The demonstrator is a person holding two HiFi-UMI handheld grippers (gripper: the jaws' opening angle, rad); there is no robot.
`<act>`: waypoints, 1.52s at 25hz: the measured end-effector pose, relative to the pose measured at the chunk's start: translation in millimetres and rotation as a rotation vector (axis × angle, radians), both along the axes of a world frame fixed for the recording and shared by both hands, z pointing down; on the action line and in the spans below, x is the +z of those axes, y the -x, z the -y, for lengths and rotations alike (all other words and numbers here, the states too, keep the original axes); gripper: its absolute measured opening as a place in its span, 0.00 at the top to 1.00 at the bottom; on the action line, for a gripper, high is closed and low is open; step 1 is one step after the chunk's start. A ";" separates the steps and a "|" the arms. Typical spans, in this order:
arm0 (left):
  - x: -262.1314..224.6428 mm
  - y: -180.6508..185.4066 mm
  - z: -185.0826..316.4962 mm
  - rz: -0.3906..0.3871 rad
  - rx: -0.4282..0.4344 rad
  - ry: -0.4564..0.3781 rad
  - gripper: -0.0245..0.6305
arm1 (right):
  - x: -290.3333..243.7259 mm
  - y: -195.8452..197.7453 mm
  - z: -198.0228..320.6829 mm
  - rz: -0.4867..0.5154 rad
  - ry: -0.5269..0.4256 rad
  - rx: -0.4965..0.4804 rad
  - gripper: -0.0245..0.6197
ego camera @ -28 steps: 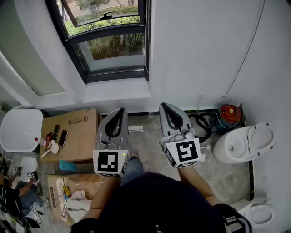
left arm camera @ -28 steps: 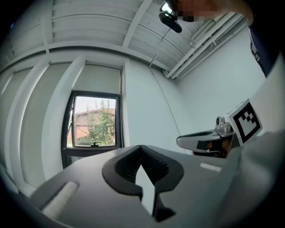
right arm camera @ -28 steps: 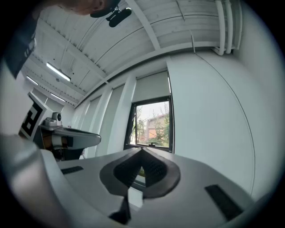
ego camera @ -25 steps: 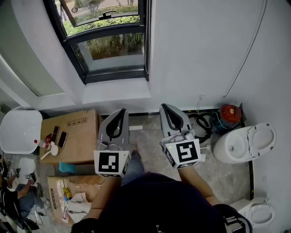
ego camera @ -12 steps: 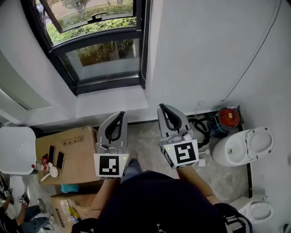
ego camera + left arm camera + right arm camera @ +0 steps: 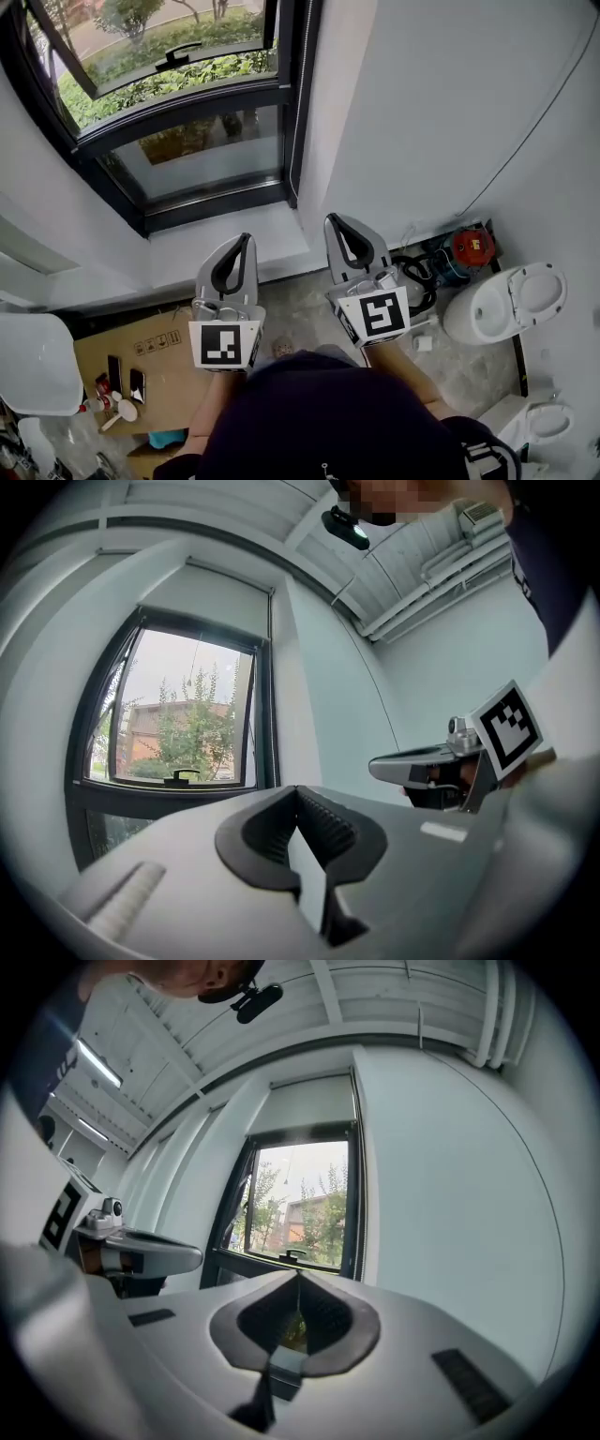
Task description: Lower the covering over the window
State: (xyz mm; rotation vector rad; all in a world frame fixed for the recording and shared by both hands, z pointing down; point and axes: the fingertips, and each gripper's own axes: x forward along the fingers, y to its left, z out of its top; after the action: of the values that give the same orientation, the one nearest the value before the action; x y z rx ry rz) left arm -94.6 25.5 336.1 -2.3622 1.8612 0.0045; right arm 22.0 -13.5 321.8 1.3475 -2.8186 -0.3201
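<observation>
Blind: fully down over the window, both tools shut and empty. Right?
No. The blind sits rolled up at the top, leaving the window uncovered; the right gripper view shows it. The left tool and right tool are shut and empty.

We hold our left hand-held gripper [image 6: 240, 246] and right hand-held gripper [image 6: 338, 228] side by side, pointing level, both with jaws closed and empty.

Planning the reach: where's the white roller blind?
The white roller blind sits raised atop the black-framed window, centre of the right gripper view.
</observation>
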 end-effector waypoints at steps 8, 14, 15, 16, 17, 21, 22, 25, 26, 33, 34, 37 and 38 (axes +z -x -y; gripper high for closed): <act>1.3 -3.3 71.4 -0.023 0.123 0.006 0.95 | 10.5 5.2 62.3 -0.025 0.061 0.061 0.94; 9.8 0.3 134.8 -0.047 0.159 0.021 0.95 | 12.6 23.9 118.6 -0.010 0.033 0.054 0.94; 11.1 -0.8 145.2 -0.051 0.166 0.039 0.95 | 12.3 26.5 128.9 -0.003 0.029 0.054 0.94; 11.1 -2.1 156.2 -0.054 0.176 0.053 0.95 | 11.4 29.5 140.1 0.009 0.027 0.052 0.94; 9.4 -3.4 167.9 -0.053 0.189 0.054 0.95 | 10.2 32.9 152.1 0.024 0.027 0.046 0.94; 1.4 -5.1 217.1 -0.024 0.214 0.029 0.95 | 7.2 49.4 199.5 0.056 0.023 0.019 0.94; 1.3 -4.6 228.3 -0.023 0.214 0.032 0.95 | 6.5 54.2 209.7 0.055 0.025 0.010 0.94; -1.0 0.3 259.2 -0.022 0.210 0.038 0.95 | 5.3 67.1 234.4 0.049 0.032 -0.009 0.94; -2.0 2.4 269.0 -0.023 0.212 0.039 0.95 | 6.1 70.2 241.1 0.051 0.036 -0.010 0.94; -1.4 4.8 327.3 0.011 0.292 0.024 0.95 | 14.8 81.3 276.8 0.060 0.032 0.031 0.94; -1.6 4.6 335.6 0.009 0.301 0.024 0.95 | 14.8 82.3 279.5 0.063 0.040 0.042 0.94; -6.8 1.4 360.7 -0.012 0.351 0.017 0.95 | 12.4 83.9 286.6 0.067 0.045 0.077 0.94; -8.9 -1.8 369.1 -0.003 0.379 0.012 0.95 | 10.4 83.9 289.7 0.071 0.049 0.092 0.94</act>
State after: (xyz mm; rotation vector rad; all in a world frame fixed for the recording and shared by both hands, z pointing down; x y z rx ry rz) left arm -92.8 -343.6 327.2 -2.6837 1.3892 0.0353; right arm -61.9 -303.2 332.2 1.5012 -2.7888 -0.2043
